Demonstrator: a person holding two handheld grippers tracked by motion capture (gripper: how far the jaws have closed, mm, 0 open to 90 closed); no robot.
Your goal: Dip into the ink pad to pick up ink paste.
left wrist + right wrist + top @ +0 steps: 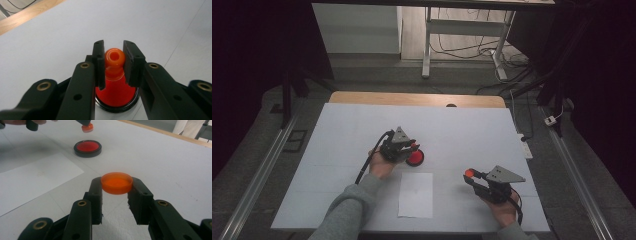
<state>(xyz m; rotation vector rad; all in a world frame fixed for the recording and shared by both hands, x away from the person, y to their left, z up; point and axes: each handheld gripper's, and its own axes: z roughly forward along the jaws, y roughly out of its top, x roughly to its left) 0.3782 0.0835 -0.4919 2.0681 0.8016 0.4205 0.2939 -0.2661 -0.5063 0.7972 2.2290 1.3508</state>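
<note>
The orange stamp (114, 58) looks like what this is all about: a little knobbed piece held by its neck in the left gripper (113, 62), jaws closed in on either side of it. From the left gripper view it's poised right over the red ink pad (117, 96), a round black-rimmed tin, and I honestly can't tell if the stamp face is touching the pad or just above it. In the right gripper view the stamp looks a bit lifted off, sitting just beyond the pad. Over on the other side, the right gripper (116, 187) is pinching a flat orange cap (116, 183) between its jaws, edge to edge, held off the table and well apart from the action. My guess is that's the lid off the pad or the stamp, parked out of the way. Just in front of the person lies a white sheet of paper (416, 194) on the white table cover (337, 130), near the pad. So I'd say we're at the inking step, and the next move would be carrying the stamp across to the paper and pressing it down square, without tilting it in the jaws.
</note>
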